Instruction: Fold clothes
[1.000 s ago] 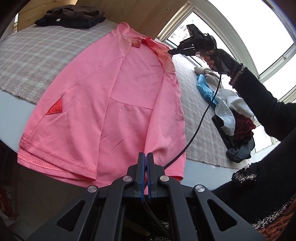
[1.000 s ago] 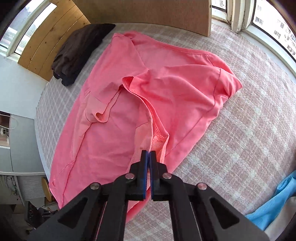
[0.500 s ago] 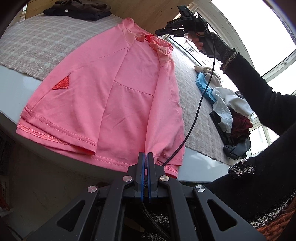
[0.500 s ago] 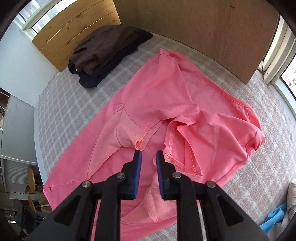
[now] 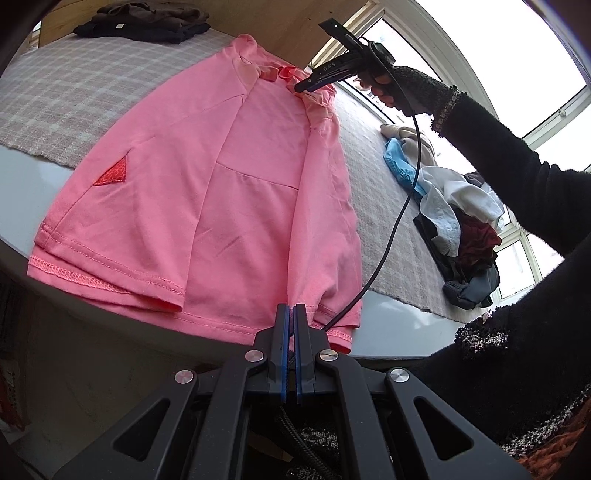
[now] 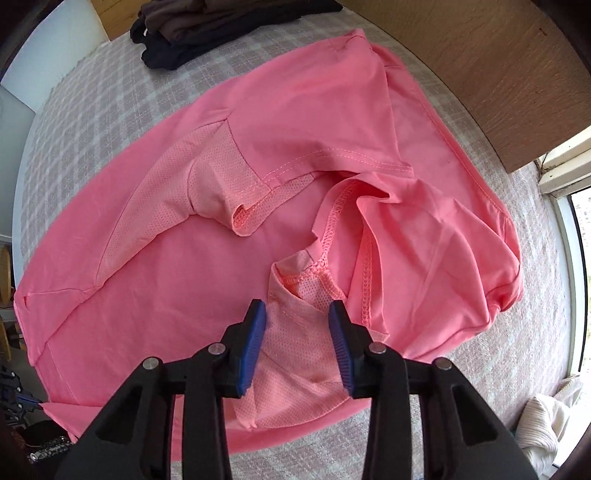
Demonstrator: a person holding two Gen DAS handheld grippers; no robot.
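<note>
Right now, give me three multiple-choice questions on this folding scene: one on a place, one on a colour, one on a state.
1. The dark folded pile lies: A on the windowsill; B at the far end of the checked cloth; C on the floor.
2. The triangle patch on the pink shirt is: A red; B blue; C white.
3. The left gripper is: A wide open; B shut on the shirt's hem; C holding a cup.
Answers: B, it sits beyond the shirt; A, red against pink; B, its pads meet, pinching the hem.

Home — windows, clothes pile (unfolded), checked cloth.
</note>
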